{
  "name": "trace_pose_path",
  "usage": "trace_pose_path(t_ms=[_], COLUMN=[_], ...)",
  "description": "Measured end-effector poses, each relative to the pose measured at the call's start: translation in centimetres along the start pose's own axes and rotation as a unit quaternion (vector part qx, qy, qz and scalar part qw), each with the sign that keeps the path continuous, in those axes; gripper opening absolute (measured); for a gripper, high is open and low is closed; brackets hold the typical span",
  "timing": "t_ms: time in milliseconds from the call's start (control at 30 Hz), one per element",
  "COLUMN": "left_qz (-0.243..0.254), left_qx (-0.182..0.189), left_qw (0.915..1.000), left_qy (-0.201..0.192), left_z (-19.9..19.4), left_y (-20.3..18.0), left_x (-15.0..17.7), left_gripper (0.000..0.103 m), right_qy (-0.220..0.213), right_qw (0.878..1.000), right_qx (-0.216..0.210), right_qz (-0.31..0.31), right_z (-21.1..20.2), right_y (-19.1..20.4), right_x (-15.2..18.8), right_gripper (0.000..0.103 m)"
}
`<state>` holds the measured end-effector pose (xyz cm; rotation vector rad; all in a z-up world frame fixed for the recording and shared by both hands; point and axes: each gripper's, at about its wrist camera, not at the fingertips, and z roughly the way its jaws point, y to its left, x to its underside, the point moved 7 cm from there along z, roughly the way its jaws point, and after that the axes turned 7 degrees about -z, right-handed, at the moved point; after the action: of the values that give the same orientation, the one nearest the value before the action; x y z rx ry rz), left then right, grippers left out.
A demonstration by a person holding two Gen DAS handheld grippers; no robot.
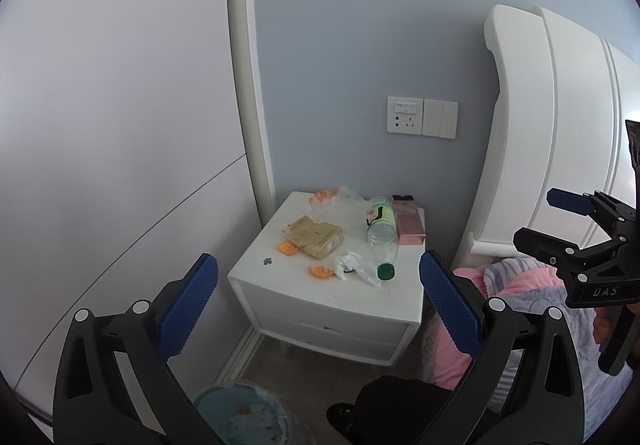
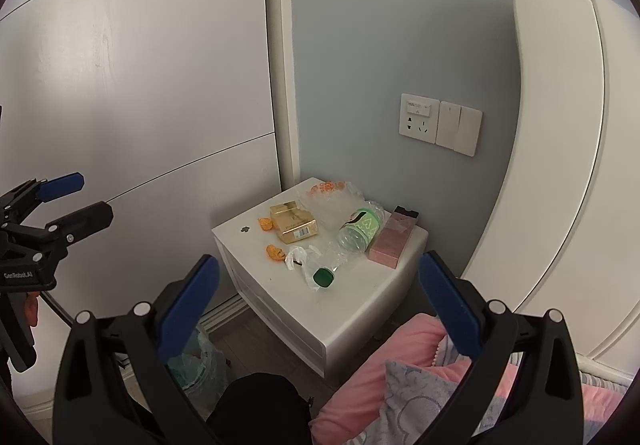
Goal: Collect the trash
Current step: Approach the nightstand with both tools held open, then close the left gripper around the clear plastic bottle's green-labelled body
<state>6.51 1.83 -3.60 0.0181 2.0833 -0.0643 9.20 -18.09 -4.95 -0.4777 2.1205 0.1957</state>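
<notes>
Both tongs, left (image 1: 318, 301) and right (image 2: 319, 301), spread apart, empty, hovering short of littered nightstand (image 1: 256, 269); bin (image 1: 244, 415) waiting below for bottle (image 1: 382, 235), wrappers.

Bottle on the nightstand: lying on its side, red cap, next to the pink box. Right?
Not quite: the cap is green, not red, as the right wrist view shows. The rest holds: the bottle lies on its side on the nightstand, next to the pink box.
</notes>
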Motion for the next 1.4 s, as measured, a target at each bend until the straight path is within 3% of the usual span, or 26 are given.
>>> trace_pose_path(t_ms=[367,433,933,1067,1400], left_qz=[-0.012,-0.016,0.005,0.000,0.043], left_qx=[-0.005,0.008,0.039,0.055,0.077], left_qw=[0.9996,0.9995,0.9991,0.9982,0.9954], left_qy=[-0.024,-0.024,0.013,0.026,0.036], left_z=[-0.5,-0.4,2.7,4.1,7.1], left_y=[1.1,1.1,0.0,-0.3,-2.9], left_x=[-0.1,0.0,1.8,1.9,1.6], left_gripper=[0.098,0.098,0.098,0.098,0.098], right_qy=[-0.002,-0.008,-0.007,0.004,0.019], right_qw=[1.000,1.000,1.000,1.000,1.000], right_qx=[0.005,0.011,-0.006,-0.010,-0.017], right_qz=[-0.004,-0.006,0.004,0.014,0.006], right_z=[0.8,0.7,1.3,2.4,6.5], right_y=[0.7,0.6,-2.3,-3.4,-5.7], right_x=[0.1,-0.1,1.3,1.9,1.3], right_gripper=[0.097,0.097,0.097,0.097,0.097])
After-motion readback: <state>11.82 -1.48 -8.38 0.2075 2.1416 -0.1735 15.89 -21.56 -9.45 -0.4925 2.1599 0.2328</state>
